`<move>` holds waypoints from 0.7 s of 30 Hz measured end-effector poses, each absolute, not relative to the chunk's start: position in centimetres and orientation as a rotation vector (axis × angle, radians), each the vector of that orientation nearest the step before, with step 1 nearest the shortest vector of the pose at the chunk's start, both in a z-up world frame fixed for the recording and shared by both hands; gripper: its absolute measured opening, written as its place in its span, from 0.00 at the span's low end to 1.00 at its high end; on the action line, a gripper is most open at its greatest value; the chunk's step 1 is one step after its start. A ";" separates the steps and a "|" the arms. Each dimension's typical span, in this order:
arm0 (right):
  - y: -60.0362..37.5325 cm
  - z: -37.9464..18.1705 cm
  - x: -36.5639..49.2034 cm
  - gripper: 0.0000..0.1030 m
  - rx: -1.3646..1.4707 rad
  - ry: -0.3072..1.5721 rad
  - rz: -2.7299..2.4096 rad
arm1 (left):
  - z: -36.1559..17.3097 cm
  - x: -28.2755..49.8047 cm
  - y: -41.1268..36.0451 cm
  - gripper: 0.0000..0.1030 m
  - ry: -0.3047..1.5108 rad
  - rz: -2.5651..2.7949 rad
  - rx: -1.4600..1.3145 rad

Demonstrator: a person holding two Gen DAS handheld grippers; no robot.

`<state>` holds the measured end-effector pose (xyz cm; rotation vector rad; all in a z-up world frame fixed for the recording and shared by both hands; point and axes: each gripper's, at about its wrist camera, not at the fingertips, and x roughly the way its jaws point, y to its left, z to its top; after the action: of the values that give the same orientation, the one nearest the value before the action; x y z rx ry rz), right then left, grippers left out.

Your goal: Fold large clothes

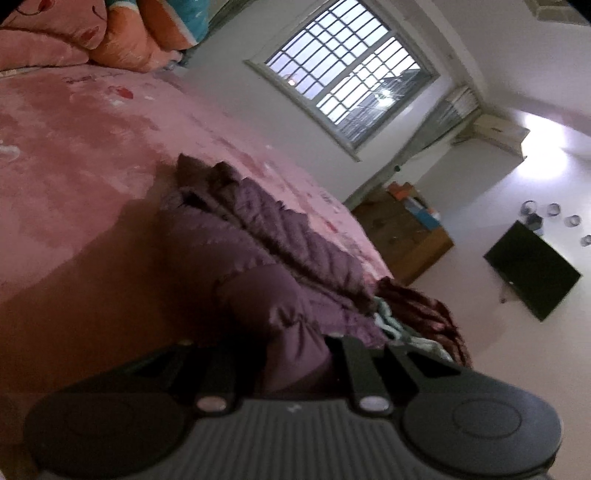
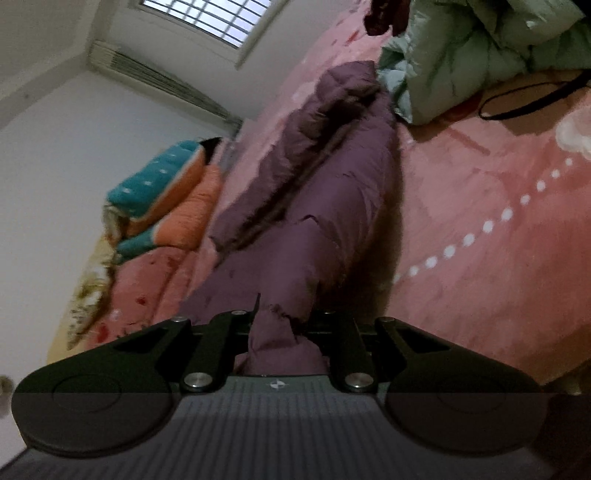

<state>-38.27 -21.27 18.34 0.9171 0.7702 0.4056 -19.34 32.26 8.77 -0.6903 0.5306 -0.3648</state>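
The purple coat [image 1: 266, 236] lies long on the pink bed [image 1: 92, 147]. One end is pinched tight in the left claw [image 1: 295, 354] and the right claw [image 2: 280, 332]. Both should be lifted evenly, so it folds flat.

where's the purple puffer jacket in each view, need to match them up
Left wrist view: the purple jacket runs from centre frame down to the bottom middle, where the left gripper is shut on it.
Right wrist view: the purple jacket stretches from upper centre down to the right gripper, whose jaws pinch it.
Shared landmark: the barred window, upper centre in the left view, top left in the right.
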 end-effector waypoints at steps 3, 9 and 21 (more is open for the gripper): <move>-21.4 19.2 -39.7 0.18 0.963 0.746 0.447 | 10.0 -21.3 32.8 0.11 0.508 -0.396 -0.730; -22.5 20.7 -42.9 0.18 1.110 0.694 0.506 | 13.0 -25.1 34.2 0.11 0.474 -0.427 -0.777; -24.3 22.8 -47.1 0.18 1.278 0.660 0.579 | 15.9 -29.6 35.9 0.11 0.465 -0.364 -0.946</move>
<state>-47.09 -24.30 22.85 1.2781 0.6598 0.5791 -29.58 35.90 15.85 -0.9455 0.4645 -0.3638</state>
